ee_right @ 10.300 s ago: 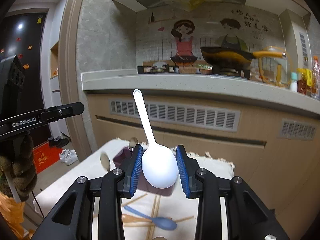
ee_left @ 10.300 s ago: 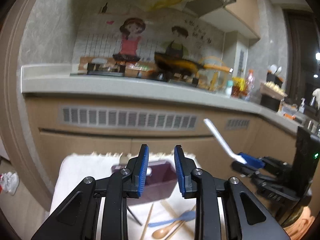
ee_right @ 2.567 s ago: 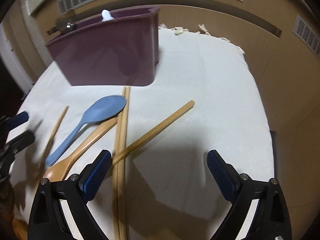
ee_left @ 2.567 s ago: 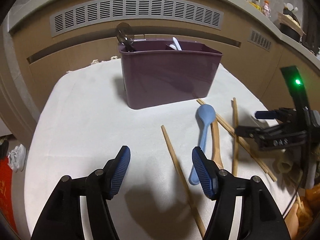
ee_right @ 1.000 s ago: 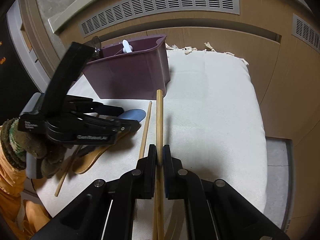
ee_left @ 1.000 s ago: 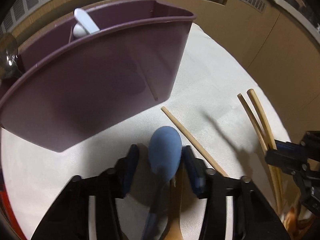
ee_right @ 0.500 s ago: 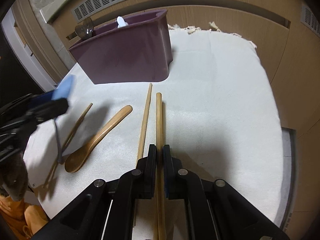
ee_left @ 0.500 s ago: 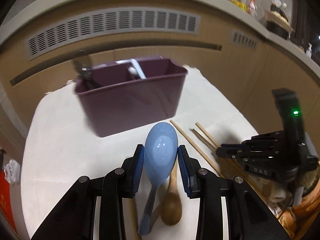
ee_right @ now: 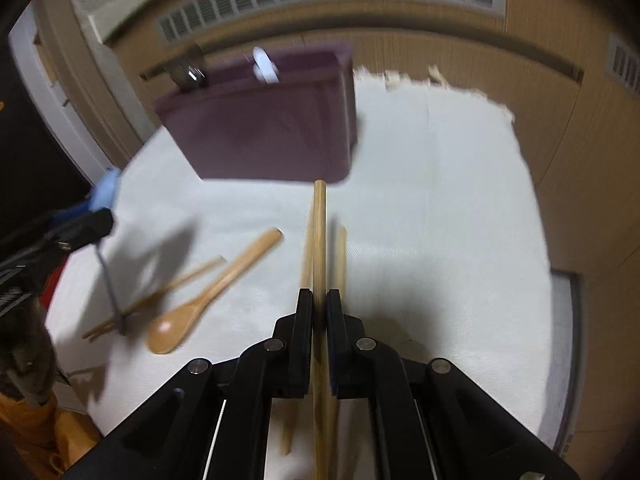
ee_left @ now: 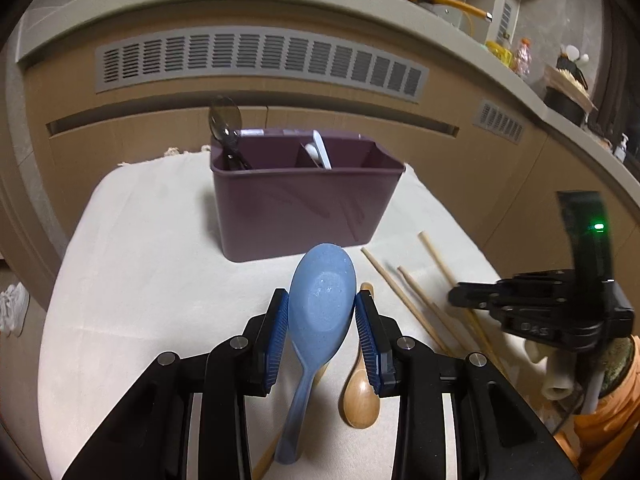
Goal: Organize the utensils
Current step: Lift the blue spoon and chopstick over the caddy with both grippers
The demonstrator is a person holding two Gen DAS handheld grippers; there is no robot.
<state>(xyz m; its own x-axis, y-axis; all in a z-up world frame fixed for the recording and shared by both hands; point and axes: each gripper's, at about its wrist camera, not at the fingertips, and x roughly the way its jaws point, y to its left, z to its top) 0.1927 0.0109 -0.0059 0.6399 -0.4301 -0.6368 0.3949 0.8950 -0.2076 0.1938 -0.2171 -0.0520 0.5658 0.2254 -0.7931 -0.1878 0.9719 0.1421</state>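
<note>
My left gripper [ee_left: 321, 306] is shut on the bowl of a blue spoon [ee_left: 320, 296], whose handle hangs down above the cloth. Ahead stands the purple caddy [ee_left: 304, 208], with a dark spoon [ee_left: 226, 124] in its left compartment and a white spoon [ee_left: 320, 152] in the middle one. My right gripper [ee_right: 319, 304] is shut on a wooden chopstick [ee_right: 319, 236] that points toward the caddy [ee_right: 272, 128]. A wooden spoon [ee_right: 208, 292] and loose chopsticks [ee_right: 340, 256] lie on the cloth. The right wrist view is blurred.
A white cloth [ee_left: 140, 280] covers the small table. Wooden cabinets with a grey vent [ee_left: 256, 60] stand right behind the table. The right gripper's body [ee_left: 532, 308] hangs over the table's right side, above the loose chopsticks [ee_left: 404, 300]. A wooden spoon [ee_left: 360, 396] lies under my left fingers.
My left gripper has lifted the blue spoon off the cloth and drawn back from the caddy, turning as it went. The right gripper still holds its chopstick and has shifted slightly.
</note>
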